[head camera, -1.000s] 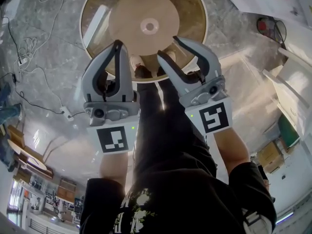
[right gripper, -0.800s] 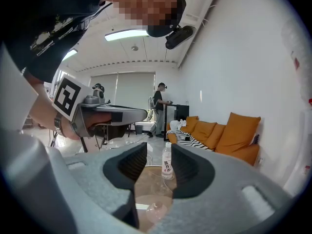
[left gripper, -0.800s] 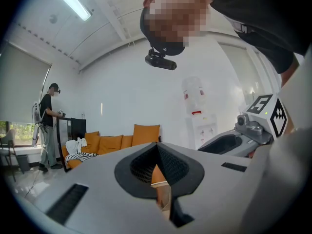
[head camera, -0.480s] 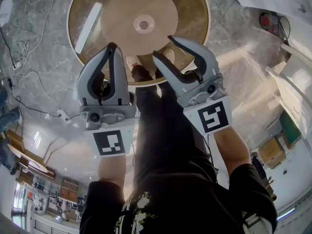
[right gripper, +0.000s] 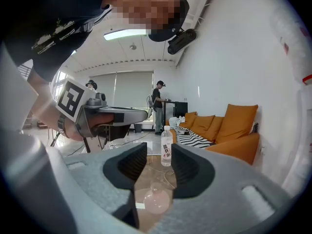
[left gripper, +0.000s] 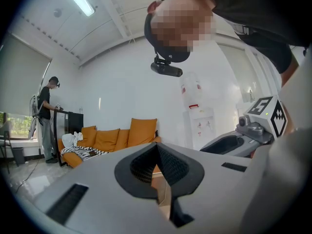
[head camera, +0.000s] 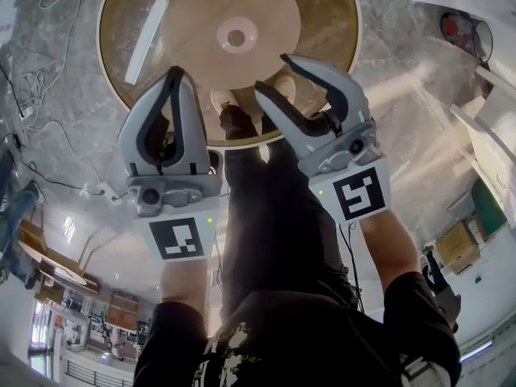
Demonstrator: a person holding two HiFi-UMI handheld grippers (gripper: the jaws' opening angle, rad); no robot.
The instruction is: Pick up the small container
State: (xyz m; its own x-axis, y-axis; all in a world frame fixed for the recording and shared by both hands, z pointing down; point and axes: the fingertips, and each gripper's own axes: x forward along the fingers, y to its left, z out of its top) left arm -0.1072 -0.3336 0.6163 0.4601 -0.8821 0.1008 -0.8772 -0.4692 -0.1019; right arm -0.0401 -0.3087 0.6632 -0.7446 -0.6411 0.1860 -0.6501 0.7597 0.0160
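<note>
Grey with black pads, the right hand-held gripper [right gripper: 159,150] has its jaws moderately apart with nothing between the pads, and it touches nothing. The left hand-held gripper [left gripper: 157,147] beside it has its jaw tips closed together and is also empty. Through the right gap, the small container [right gripper: 157,199], clear, pinkish and round-bodied, sits on the round wooden worktop [head camera: 314,6] ahead of the jaws and apart from them; beyond it a labelled water bottle [right gripper: 166,152] stands upright, with an orange sofa [right gripper: 229,130] farther off by the wall.
</note>
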